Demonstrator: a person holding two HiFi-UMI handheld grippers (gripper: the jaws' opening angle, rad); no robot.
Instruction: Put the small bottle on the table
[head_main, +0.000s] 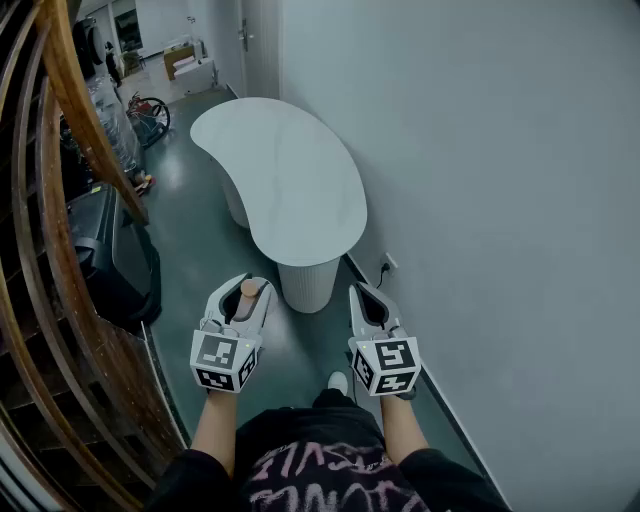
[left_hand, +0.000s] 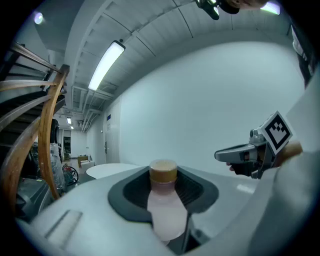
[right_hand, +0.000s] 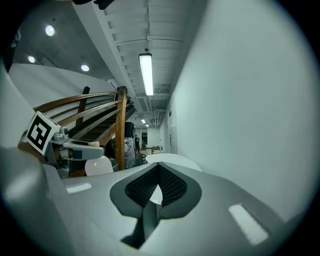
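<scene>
A small pale pink bottle (head_main: 251, 289) with a tan cap stands upright between the jaws of my left gripper (head_main: 243, 294), which is shut on it. The left gripper view has the bottle (left_hand: 165, 205) filling the gap between the dark pads. To its right, at about the same height, my right gripper (head_main: 364, 303) is shut and holds nothing; its pads (right_hand: 170, 186) meet in the right gripper view. The white kidney-shaped table (head_main: 290, 170) stands ahead on a ribbed pedestal, a step beyond both grippers. From the right gripper's side the bottle (right_hand: 98, 166) shows at the left.
A curved wooden stair railing (head_main: 60, 250) runs along the left with a black box (head_main: 115, 260) behind it. A plain white wall (head_main: 480, 200) with a socket (head_main: 388, 263) closes the right side. The person's shoe (head_main: 338, 381) is on the dark green floor.
</scene>
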